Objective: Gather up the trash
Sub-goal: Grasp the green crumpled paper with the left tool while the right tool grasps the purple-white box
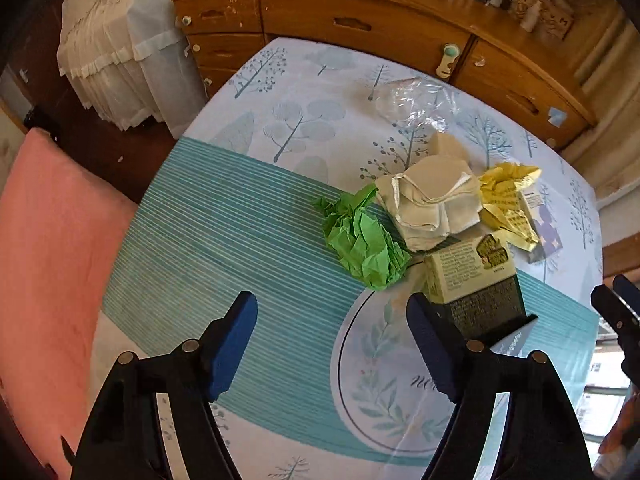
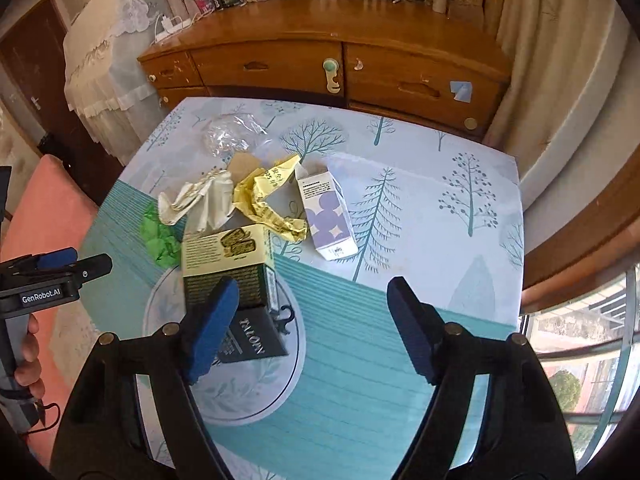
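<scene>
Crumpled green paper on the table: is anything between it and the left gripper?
Nothing visible stands between them. The left gripper hangs open above bare striped tablecloth, and the crumpled green paper lies just beyond its fingertips. The cream and dark green carton stands beside the paper, behind one finger, not in the path.

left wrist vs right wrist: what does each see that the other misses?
Left wrist only: the whole green crumpled paper, barely visible from the right, plus the open left gripper.

Right wrist only: the full purple-and-white carton, the dark TALON flap, a hand holding the other gripper's body, and the open right gripper.

Both: yellow wrapper, cream cloth, clear plastic, green-and-cream box, tree-print tablecloth, wooden dresser.
</scene>
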